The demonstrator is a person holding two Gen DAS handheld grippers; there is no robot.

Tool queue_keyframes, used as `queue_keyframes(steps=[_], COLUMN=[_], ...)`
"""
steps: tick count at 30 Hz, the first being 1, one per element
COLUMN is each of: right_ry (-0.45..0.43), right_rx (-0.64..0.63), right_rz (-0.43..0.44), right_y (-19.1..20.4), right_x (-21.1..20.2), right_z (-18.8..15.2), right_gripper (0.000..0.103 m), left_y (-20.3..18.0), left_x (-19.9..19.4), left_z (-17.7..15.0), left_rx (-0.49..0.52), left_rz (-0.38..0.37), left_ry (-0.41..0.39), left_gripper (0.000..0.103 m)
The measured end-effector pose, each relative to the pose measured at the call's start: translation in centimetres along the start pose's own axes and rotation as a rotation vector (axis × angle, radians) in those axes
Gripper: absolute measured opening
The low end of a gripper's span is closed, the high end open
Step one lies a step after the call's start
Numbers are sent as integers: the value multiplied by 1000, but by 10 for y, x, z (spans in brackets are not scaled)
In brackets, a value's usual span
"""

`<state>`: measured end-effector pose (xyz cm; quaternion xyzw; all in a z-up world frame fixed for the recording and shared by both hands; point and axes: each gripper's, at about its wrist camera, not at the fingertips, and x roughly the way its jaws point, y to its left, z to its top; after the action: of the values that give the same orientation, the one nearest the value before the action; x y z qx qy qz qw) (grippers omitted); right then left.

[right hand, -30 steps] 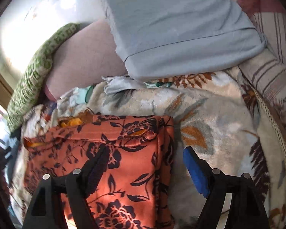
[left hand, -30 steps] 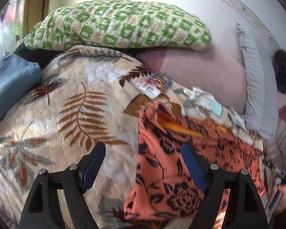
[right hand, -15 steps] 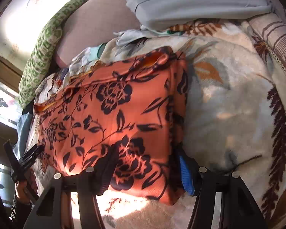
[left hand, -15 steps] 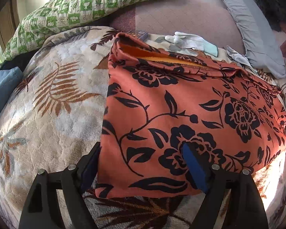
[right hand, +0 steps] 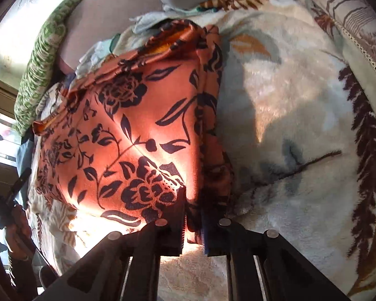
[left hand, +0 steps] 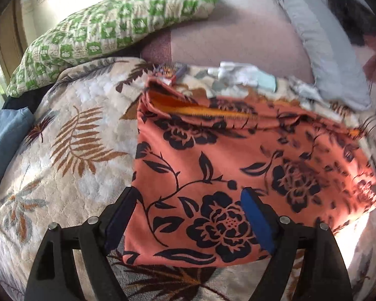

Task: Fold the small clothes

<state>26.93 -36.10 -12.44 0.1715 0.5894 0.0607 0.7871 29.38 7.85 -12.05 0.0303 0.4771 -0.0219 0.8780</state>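
Since a second ago both grippers have come down toward the orange floral garment (left hand: 213, 170), which then lay partly bunched and now fills most of each view, spread flat on the leaf-patterned blanket (left hand: 62, 150) covering the bed. Its near edge runs between the fingers of the left gripper (left hand: 188, 215), whose jaws stand wide and are opening a little more, the pads not pressing the cloth. At the garment's other near corner, the right gripper (right hand: 193, 215) is closing its jaws, now nearly together, with the folded side edge of the cloth pinched between them. Along the far edge a yellow lining (left hand: 213, 111) shows in the garment's opening. Beyond it lie some pale small clothes (left hand: 243, 75), then a green checked pillow (left hand: 107, 27) and a grey pillow (left hand: 320, 57) toward the head of the bed.
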Motion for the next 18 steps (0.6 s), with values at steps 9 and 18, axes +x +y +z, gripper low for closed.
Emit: queue_keyframes(steps=[9,18], right_ry=[-106,-278], right_rx=[5,337], right_rz=[208,263], right_y=[37,-2], right_x=[-17,16], right_z=[60,162], right_gripper=[71,71], left_y=[8,39], left_x=[26,-8], left_z=[-9,3], left_rx=[3,-90], left_rz=[9,-44], left_ry=[57,-66], left_gripper=[97,96])
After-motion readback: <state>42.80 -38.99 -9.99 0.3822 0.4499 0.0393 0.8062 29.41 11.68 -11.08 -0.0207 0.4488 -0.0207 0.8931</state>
